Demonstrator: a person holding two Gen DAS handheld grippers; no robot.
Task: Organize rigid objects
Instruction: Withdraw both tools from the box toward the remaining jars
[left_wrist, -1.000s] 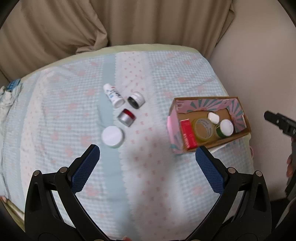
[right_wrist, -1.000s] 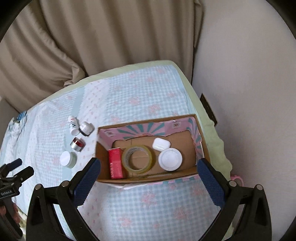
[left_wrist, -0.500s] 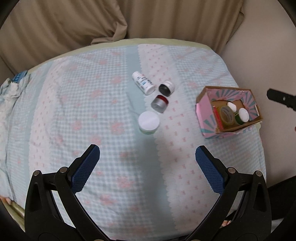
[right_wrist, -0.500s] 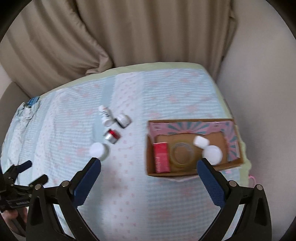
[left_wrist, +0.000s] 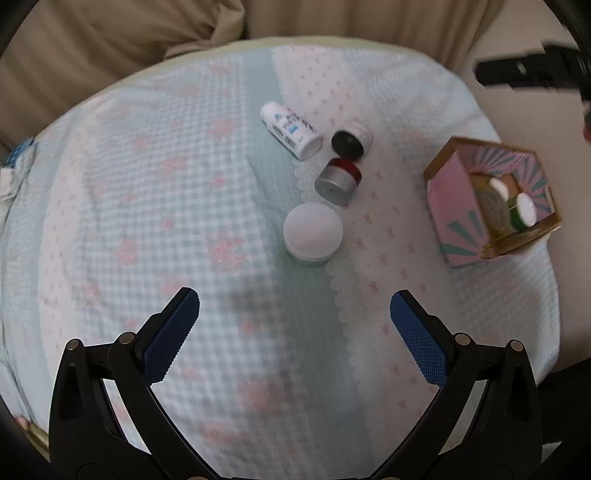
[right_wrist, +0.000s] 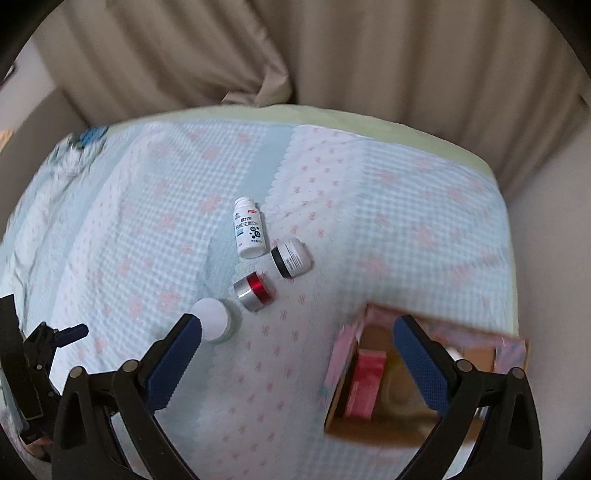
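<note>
On the checked cloth lie a white pill bottle (left_wrist: 291, 130) (right_wrist: 248, 232) on its side, a black-capped white jar (left_wrist: 349, 144) (right_wrist: 291, 257), a silver and red jar (left_wrist: 337, 181) (right_wrist: 255, 291) and a white round-lidded jar (left_wrist: 313, 232) (right_wrist: 213, 319). A pink cardboard box (left_wrist: 456, 206) (right_wrist: 341, 362) at the right holds a red box (right_wrist: 365, 384), a tape roll (left_wrist: 491, 210) and white-lidded items. My left gripper (left_wrist: 294, 314) is open and empty, hovering just short of the white round-lidded jar. My right gripper (right_wrist: 297, 343) is open and empty above the cloth, between that jar and the box.
The table (right_wrist: 376, 122) has a pale green edge and is backed by beige curtains (right_wrist: 332, 55). A wall (right_wrist: 554, 221) stands at the right. A crumpled blue-white cloth (left_wrist: 14, 162) lies at the left edge. The right gripper shows in the left wrist view (left_wrist: 524, 70); the left gripper shows in the right wrist view (right_wrist: 55, 336).
Both grippers have swung left and forward. The loose jars now lie closer ahead of the left gripper, and the box has slid to the lower right of the right wrist view.
</note>
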